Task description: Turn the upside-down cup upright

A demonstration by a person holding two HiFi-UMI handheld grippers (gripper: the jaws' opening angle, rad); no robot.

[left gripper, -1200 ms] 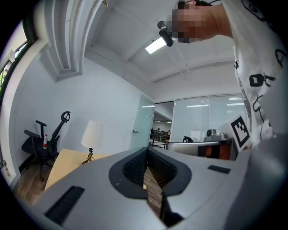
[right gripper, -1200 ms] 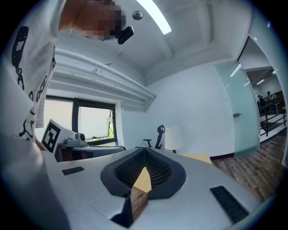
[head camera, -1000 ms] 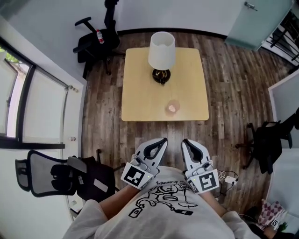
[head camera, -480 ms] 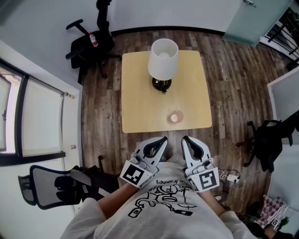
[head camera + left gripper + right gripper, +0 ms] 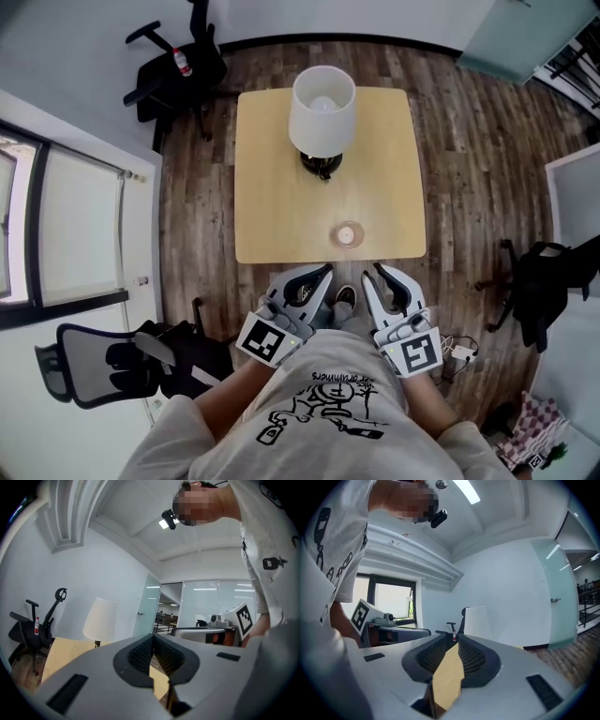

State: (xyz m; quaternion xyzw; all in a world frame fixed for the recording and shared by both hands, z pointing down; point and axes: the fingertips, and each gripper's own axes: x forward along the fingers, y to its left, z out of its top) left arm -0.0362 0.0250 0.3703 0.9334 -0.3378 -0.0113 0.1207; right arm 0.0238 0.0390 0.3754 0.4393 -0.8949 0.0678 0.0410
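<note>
**A:** Head view first; how far along are we?

**B:** Nothing done yet, I'd judge; the cup (image 5: 347, 234) sits alone by the front edge of the counter (image 5: 272, 216), on my side of the lamp (image 5: 322, 111), untouched; at this size I can't tell which way its mouth faces. My left gripper (image 5: 324, 271) and right gripper (image 5: 379, 270) sit side by side close to my body, short of the counter, aimed toward the cup; reach, grasp and flip all remain.

**A:** Left gripper view?

**B:** Fingers (image 5: 140, 654) pressed together, nothing between them; pointing about level, lamp ahead.

**A:** Right gripper view?

**B:** Fingers (image 5: 477, 658) have just been opening; a narrow gap, only counter showing through; nothing held; roughly level too.
</note>
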